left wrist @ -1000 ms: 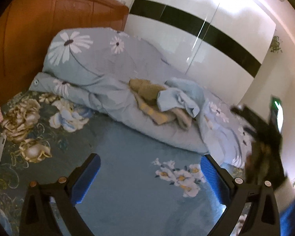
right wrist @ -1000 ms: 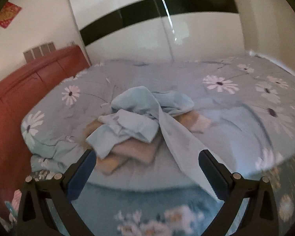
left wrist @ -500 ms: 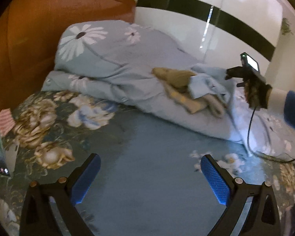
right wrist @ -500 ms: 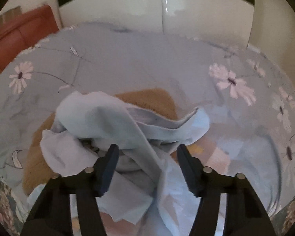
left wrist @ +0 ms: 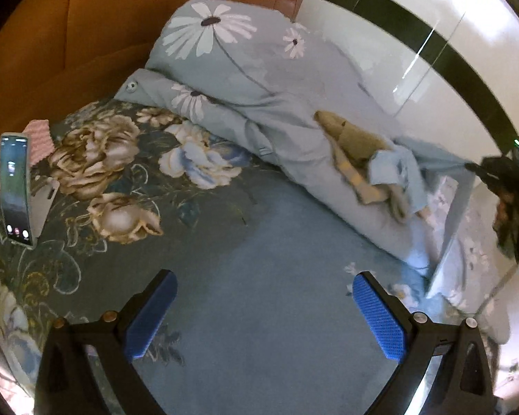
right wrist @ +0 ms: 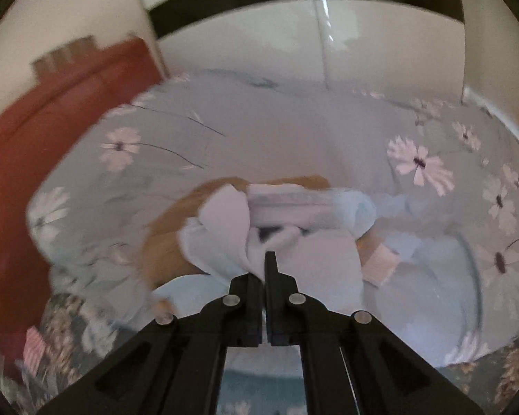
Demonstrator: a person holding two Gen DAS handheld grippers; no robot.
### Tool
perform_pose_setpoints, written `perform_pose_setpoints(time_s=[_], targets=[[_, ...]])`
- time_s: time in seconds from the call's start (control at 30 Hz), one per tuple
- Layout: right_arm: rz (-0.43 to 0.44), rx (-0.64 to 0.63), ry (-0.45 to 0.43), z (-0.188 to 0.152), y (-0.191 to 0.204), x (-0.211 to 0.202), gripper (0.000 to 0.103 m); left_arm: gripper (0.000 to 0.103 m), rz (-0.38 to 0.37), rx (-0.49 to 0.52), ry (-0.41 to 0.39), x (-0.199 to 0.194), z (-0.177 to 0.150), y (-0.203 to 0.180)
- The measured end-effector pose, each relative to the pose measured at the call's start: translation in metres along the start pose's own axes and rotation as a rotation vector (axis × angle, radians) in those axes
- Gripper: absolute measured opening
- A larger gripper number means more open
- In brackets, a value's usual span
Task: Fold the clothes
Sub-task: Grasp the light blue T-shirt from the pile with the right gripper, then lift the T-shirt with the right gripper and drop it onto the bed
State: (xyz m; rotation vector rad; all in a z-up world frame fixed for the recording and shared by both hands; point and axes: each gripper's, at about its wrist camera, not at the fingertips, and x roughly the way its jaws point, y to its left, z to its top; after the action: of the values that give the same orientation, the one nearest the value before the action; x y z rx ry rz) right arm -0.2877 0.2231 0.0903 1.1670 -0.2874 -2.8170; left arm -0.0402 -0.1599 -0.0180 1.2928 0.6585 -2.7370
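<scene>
Light blue garment [right wrist: 287,238], crumpled and soft, heaped over tan clothes [right wrist: 169,235] on the rolled daisy-print quilt [left wrist: 259,97] toward the bed's far edge. Right gripper [right wrist: 265,269] clamped on a fold of it (pulled taut). Left gripper [left wrist: 264,314] spread wide, holding nothing, above the blue bedsheet [left wrist: 259,311].

The right gripper [right wrist: 265,269] has its jaws pinched together on a fold of the light blue garment [right wrist: 225,228], which lies crumpled over a tan garment [right wrist: 169,242] (both blurred) on the daisy-print duvet [right wrist: 294,131] near its front edge.
</scene>
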Motion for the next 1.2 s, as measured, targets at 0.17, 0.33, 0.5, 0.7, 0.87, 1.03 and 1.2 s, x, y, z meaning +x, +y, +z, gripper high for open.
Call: perform_pose_setpoints(time_s=[0.17,0.33,0.5,0.7,0.87,1.03,1.2], targets=[[0.029,-0.043,-0.048,-0.032,-0.003,-0.11,0.001,0.103,-0.061,-0.007,-0.04,-0.053,-0.015,-0.003],[0.001,-0.095,-0.055,-0.078,-0.014,-0.196,0.001,0.103,-0.116,-0.002,-0.053,-0.094,-0.034,-0.005],[0.006,-0.116,-0.073,-0.096,-0.006,-0.249,0.001,0.103,-0.167,0.014,-0.072,-0.134,-0.055,-0.009],[0.139,-0.207,-0.109,-0.105,0.054,-0.292,0.001,0.103,-0.204,-0.006,-0.089,-0.165,-0.07,-0.003],[0.34,-0.268,-0.15,-0.108,0.114,-0.325,0.001,0.103,-0.201,-0.044,-0.108,-0.178,-0.072,0.007],[0.517,-0.266,-0.208,-0.108,0.145,-0.353,0.001,0.103,-0.175,-0.08,-0.16,-0.199,-0.067,0.03],[0.514,-0.152,-0.157,-0.122,0.102,-0.333,0.001,0.103,-0.151,-0.111,-0.173,-0.203,-0.065,0.049]])
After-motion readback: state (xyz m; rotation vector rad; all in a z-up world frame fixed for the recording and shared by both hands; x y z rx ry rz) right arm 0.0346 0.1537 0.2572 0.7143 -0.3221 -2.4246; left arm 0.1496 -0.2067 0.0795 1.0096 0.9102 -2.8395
